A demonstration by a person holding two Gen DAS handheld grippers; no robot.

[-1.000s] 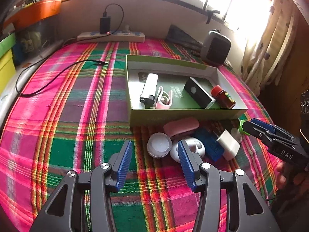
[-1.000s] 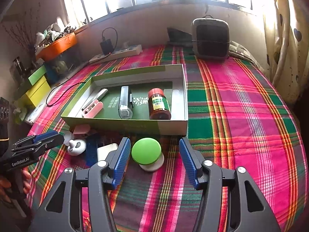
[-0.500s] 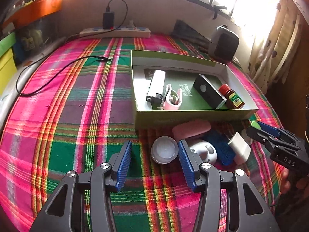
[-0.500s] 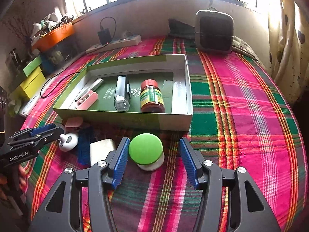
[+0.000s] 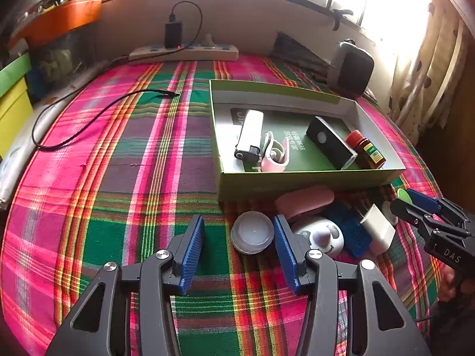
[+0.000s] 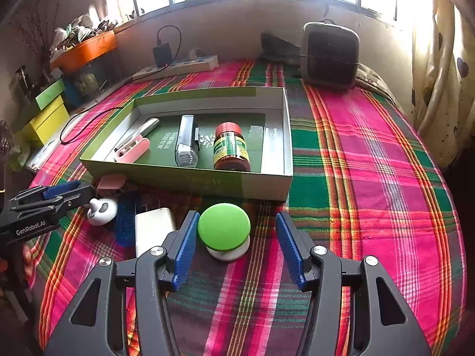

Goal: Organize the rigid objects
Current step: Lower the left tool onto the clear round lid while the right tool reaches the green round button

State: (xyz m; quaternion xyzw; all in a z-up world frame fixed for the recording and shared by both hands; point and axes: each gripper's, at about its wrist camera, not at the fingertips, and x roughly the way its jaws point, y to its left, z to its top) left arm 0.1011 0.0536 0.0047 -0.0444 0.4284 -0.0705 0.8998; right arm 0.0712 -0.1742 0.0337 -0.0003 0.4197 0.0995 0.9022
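While the left tongs (image 5: 239, 250) are closing, a white round disc (image 5: 252, 232) lies between their blue pads, touching the right pad only, not yet gripped. Right tongs (image 6: 234, 244): spread, unclenched, green-topped knob (image 6: 224, 227) between, beside the left pad. Behind, on the plaid surface (image 6: 371, 178): pink case (image 5: 305, 200), white charger (image 6: 154, 228). Farther: green box (image 6: 261, 185) holding a red-capped bottle (image 6: 231, 148).

Both wrist cameras sit close above the plaid table (image 5: 124, 178), angled steeply down and facing the window wall at 12 o'clock. Both views share the green box (image 5: 297, 178) (image 6: 207, 182); each catches the other hand-held gripper at its edge.
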